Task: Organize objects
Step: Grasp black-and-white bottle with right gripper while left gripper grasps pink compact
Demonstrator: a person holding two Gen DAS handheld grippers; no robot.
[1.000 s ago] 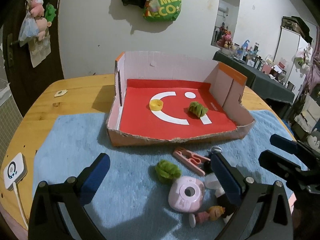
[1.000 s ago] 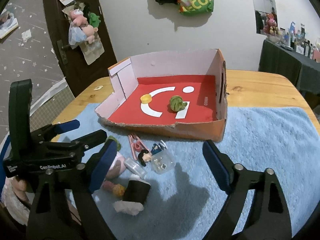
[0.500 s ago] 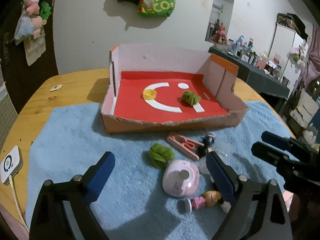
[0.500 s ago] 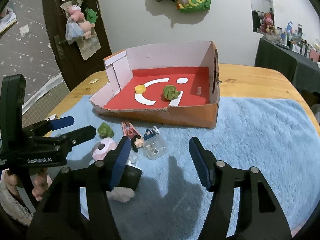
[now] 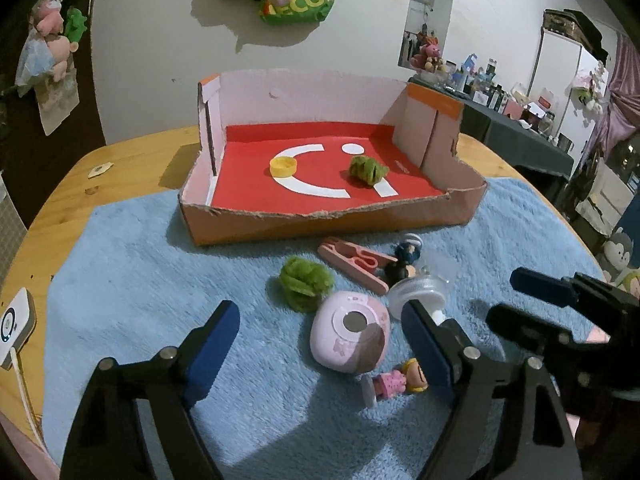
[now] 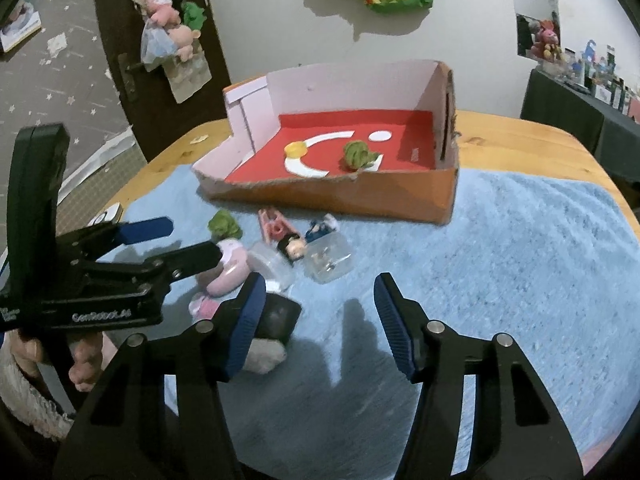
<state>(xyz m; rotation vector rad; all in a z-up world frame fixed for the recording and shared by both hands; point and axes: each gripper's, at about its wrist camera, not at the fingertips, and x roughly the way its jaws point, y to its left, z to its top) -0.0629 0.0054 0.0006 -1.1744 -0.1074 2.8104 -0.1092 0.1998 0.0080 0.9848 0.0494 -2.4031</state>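
Note:
A cardboard box (image 5: 320, 222) with a red floor stands on the blue mat; it holds a yellow cap (image 5: 283, 167) and a green fuzzy ball (image 5: 366, 169). In front lie a second green ball (image 5: 305, 282), a pink clip (image 5: 354, 262), a pink toy camera (image 5: 349, 330), small dolls (image 5: 400, 385), a clear jar (image 6: 329, 258) and a black-and-white roll (image 6: 272, 332). My left gripper (image 5: 320, 346) is open, its fingers either side of the pink camera. My right gripper (image 6: 320, 320) is open and empty above the mat, beside the black roll.
The round wooden table (image 5: 120, 156) carries the blue mat (image 6: 520, 260). A white device with a cable (image 5: 14, 326) lies at the table's left edge. A dark side table with clutter (image 5: 520, 120) stands at the back right.
Both grippers have moved forward and lower toward the pile of small objects. The left gripper now brackets the pink camera; the right gripper's opening has narrowed somewhat.

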